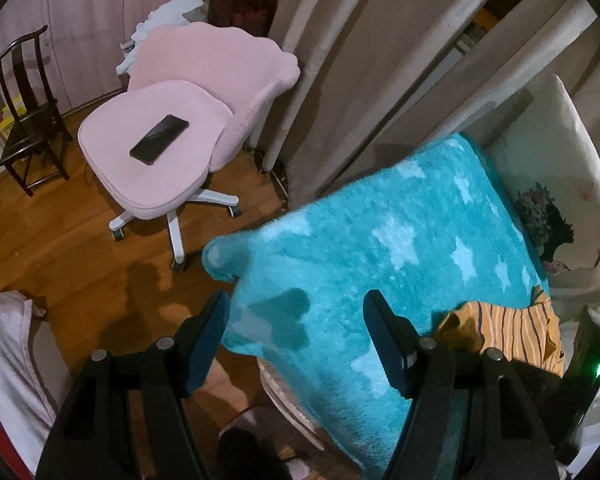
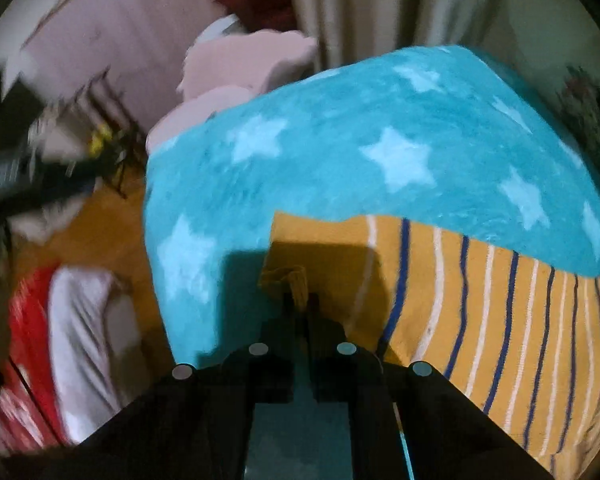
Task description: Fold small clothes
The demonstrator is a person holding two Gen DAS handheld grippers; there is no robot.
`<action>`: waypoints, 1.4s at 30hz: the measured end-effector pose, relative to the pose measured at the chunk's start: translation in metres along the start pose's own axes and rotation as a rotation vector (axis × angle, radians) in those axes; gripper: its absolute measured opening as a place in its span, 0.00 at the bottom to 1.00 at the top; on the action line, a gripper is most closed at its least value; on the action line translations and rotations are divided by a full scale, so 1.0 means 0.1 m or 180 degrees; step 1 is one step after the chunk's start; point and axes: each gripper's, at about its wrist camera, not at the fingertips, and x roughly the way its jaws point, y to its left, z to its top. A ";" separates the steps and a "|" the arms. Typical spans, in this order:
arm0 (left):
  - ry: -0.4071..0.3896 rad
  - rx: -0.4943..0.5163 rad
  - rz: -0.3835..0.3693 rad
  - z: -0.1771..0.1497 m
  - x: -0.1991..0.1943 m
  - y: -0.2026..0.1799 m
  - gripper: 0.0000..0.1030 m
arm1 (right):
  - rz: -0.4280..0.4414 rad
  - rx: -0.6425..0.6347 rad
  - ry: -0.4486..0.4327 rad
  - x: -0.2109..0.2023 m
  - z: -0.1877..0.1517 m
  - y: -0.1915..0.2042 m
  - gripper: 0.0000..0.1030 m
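Observation:
An orange garment with blue and white stripes (image 2: 480,292) lies on a turquoise star-patterned blanket (image 2: 340,152). My right gripper (image 2: 298,300) is shut on a folded edge of the orange garment, low over the blanket. In the left wrist view the garment (image 1: 508,332) shows bunched at the blanket's (image 1: 380,240) right edge. My left gripper (image 1: 296,316) is open and empty, above the blanket's near left corner, left of the garment.
A pink swivel chair (image 1: 160,152) with a black phone (image 1: 160,139) on its seat stands on the wood floor (image 1: 60,248). A dark wooden chair (image 1: 28,108) is further left. Curtains (image 1: 360,60) hang behind. White and red cloth (image 2: 76,340) lies at the left.

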 end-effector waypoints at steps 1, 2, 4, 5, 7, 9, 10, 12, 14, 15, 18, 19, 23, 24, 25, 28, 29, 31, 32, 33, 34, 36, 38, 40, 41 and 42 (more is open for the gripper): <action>-0.0021 0.0001 0.0002 0.02 -0.02 0.01 0.66 | -0.0006 0.0065 -0.0045 -0.03 0.06 -0.04 0.05; -0.0041 0.0004 0.0000 0.03 -0.04 0.02 0.66 | 0.0011 0.0147 -0.0114 -0.08 0.15 -0.07 0.05; -0.0063 0.0005 -0.0011 0.05 -0.07 0.02 0.66 | 0.0074 0.0239 -0.0259 -0.27 0.34 -0.11 0.05; -0.0070 0.0011 -0.0017 0.06 -0.08 0.01 0.66 | 0.0113 0.0269 -0.0351 -0.37 0.43 -0.10 0.05; -0.0076 0.0033 -0.0040 0.07 -0.09 -0.01 0.66 | 0.0279 0.0330 -0.0612 -0.64 0.71 -0.05 0.05; -0.0084 0.0065 -0.0075 0.09 -0.10 -0.06 0.66 | 0.0430 0.0340 -0.0918 -1.00 0.96 0.03 0.05; -0.0093 0.0093 -0.0106 0.10 -0.11 -0.12 0.66 | 0.0456 0.0336 -0.1018 -1.09 1.05 0.06 0.05; -0.0111 0.0152 -0.0163 0.10 -0.12 -0.20 0.66 | 0.0471 0.0364 -0.1291 -1.47 1.15 0.07 0.05; -0.0137 0.0247 -0.0226 0.11 -0.13 -0.35 0.66 | 0.0501 0.0457 -0.1469 -1.72 1.14 -0.05 0.05; -0.0147 0.0292 -0.0249 0.10 -0.13 -0.42 0.66 | 0.0482 0.0558 -0.1561 -1.88 1.08 -0.19 0.05; -0.0134 0.0458 -0.0358 0.05 -0.09 -0.71 0.66 | 0.0319 0.0928 -0.1696 -2.22 0.77 -0.68 0.05; -0.0121 0.0501 -0.0389 0.04 -0.08 -0.79 0.66 | 0.0267 0.1061 -0.1716 -2.31 0.67 -0.85 0.05; -0.0020 0.0713 -0.0523 -0.11 0.03 -1.25 0.66 | -0.0039 0.1798 -0.1822 -2.72 -0.20 -1.75 0.05; 0.0007 0.0763 -0.0557 -0.16 0.05 -1.36 0.66 | -0.0121 0.1955 -0.1840 -2.80 -0.40 -1.94 0.05; 0.0035 0.0819 -0.0593 -0.22 0.06 -1.48 0.66 | -0.0213 0.2133 -0.1850 -2.89 -0.63 -2.17 0.05; 0.0128 0.1010 -0.0680 -0.44 0.10 -1.87 0.66 | -0.0484 0.2636 -0.1836 -3.11 -1.36 -2.73 0.05; 0.0170 0.1090 -0.0715 -0.53 0.11 -2.02 0.66 | -0.0560 0.2754 -0.1819 -3.16 -1.56 -2.87 0.05; 0.0257 0.1249 -0.0769 -0.72 0.14 -2.27 0.66 | -0.0740 0.2995 -0.1764 -3.24 -2.02 -3.18 0.05; 0.0310 0.1363 -0.0794 -0.84 0.16 -2.42 0.66 | -0.0816 0.3096 -0.1724 -3.27 -2.25 -3.31 0.05; 0.0343 0.1474 -0.0807 -0.96 0.18 -2.56 0.66 | -0.0870 0.3173 -0.1683 -3.28 -2.43 -3.44 0.05; 0.0364 0.1572 -0.0812 -1.07 0.19 -2.67 0.66 | -0.0906 0.3231 -0.1645 -3.27 -2.56 -3.53 0.05; 0.0437 0.1770 -0.0807 -1.30 0.24 -2.92 0.66 | -0.0957 0.3347 -0.1509 -3.19 -2.87 -3.75 0.05; 0.0519 0.1872 -0.0819 -1.49 0.30 -3.10 0.66 | -0.1002 0.3394 -0.1365 -3.05 -3.05 -3.89 0.05; 0.0580 0.1938 -0.0806 -1.64 0.33 -3.24 0.66 | -0.0987 0.3442 -0.1211 -2.88 -3.23 -4.05 0.05; 0.0587 0.1969 -0.0798 -1.72 0.34 -3.33 0.66 | -0.1008 0.3468 -0.1117 -2.81 -3.34 -4.13 0.05; 0.0578 0.1994 -0.0789 -1.77 0.34 -3.35 0.66 | -0.1058 0.3466 -0.1057 -2.75 -3.40 -4.16 0.06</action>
